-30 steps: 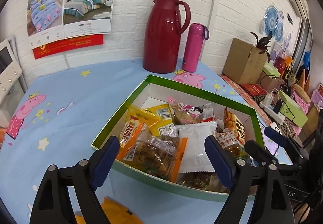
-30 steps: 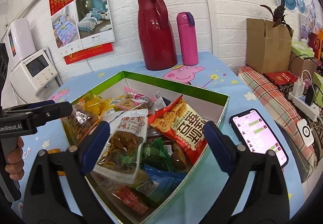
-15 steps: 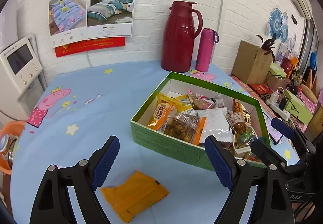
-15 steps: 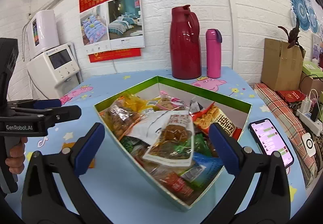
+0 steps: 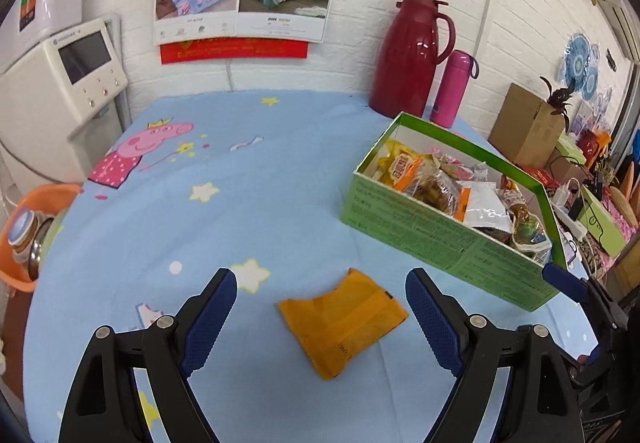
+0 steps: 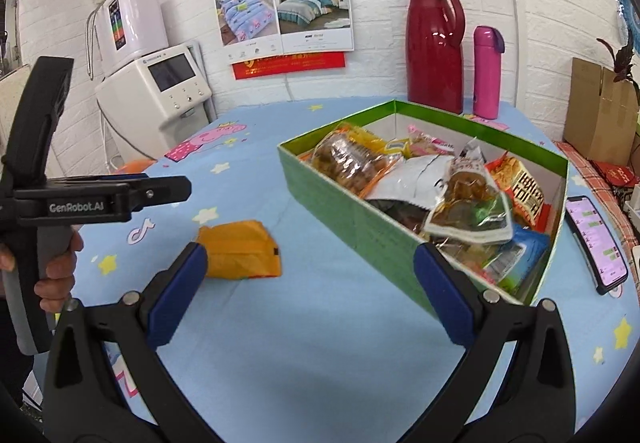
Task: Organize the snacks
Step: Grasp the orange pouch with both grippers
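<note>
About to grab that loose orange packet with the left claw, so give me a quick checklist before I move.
1. Left claw open: ok.
2. Orange packet lined up between its fingers: ok.
3. Packet lying free on the tablecloth, apart from the green box: ok.
4. Right claw open and holding nothing: ok.
5. Spare room in the box for another snack: cannot tell.

Black hand-held gripper (image 5: 321, 317) frames, blue textured pads (image 6: 176, 295), silver screws; white "GenRobot.AI" lettering
</note>
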Demonstrator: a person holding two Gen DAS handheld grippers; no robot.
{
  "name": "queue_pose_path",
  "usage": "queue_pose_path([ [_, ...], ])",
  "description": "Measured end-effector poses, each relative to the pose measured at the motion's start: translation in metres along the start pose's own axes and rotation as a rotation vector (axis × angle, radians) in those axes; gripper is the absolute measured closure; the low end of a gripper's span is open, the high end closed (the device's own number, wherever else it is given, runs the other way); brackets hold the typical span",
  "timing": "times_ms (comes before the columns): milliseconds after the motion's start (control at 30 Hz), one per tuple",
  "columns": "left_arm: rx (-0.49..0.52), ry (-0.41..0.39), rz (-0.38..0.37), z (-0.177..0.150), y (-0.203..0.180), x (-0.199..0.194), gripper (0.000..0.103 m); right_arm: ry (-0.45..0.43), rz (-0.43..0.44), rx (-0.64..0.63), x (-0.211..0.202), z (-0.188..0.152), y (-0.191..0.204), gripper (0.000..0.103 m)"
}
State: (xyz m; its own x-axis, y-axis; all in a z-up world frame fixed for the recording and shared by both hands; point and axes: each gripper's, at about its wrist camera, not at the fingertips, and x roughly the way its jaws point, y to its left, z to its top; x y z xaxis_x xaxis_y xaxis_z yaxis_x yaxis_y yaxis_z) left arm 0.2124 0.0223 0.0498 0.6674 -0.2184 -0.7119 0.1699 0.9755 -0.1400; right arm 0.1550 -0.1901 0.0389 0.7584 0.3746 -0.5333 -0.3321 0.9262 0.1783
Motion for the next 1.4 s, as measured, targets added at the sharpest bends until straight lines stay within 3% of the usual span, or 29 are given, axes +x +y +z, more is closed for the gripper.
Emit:
queue_pose_path([
  [133,-0.016,0.073,-0.054,-0.001,0.013,0.029,0.015,0.075,0.072,0.05,0.012,-0.011,0.007,0.001],
  [267,0.012,0.149,-0.112,0.001,0.012,0.06,0.018,0.128,0.059,0.034,0.017,-0.022,0.015,0.001],
  [400,0.087,0.23,-0.138,-0.011,0.001,0.079,0.039,0.158,0.05,0.041,0.019,-0.029,0.013,0.001],
  [500,0.097,0.236,-0.177,-0.027,-0.004,0.071,0.039,0.175,0.043,0.049,0.021,-0.032,0.01,0.001],
  [633,0.107,0.285,-0.3,-0.05,-0.013,0.048,0.039,0.176,0.035,0.06,0.019,-0.038,0.006,0.001],
  [800,0.048,0.205,-0.303,-0.05,-0.006,0.023,0.039,0.203,0.046,0.107,0.019,-0.042,0.004,0.001],
  [900,0.019,0.232,-0.319,-0.041,-0.003,0.032,0.039,0.226,0.074,0.117,0.022,-0.043,0.011,0.001],
  [1100,0.062,0.277,-0.332,-0.037,-0.019,0.052,0.041,0.258,0.119,0.072,0.038,-0.043,0.032,0.002],
  [1267,0.071,0.29,-0.331,-0.034,-0.017,0.056,0.046,0.276,0.118,0.042,0.053,-0.036,0.041,0.015],
  [1400,0.062,0.3,-0.328,-0.037,-0.014,0.064,0.056,0.286,0.089,0.004,0.068,-0.03,0.05,0.027],
])
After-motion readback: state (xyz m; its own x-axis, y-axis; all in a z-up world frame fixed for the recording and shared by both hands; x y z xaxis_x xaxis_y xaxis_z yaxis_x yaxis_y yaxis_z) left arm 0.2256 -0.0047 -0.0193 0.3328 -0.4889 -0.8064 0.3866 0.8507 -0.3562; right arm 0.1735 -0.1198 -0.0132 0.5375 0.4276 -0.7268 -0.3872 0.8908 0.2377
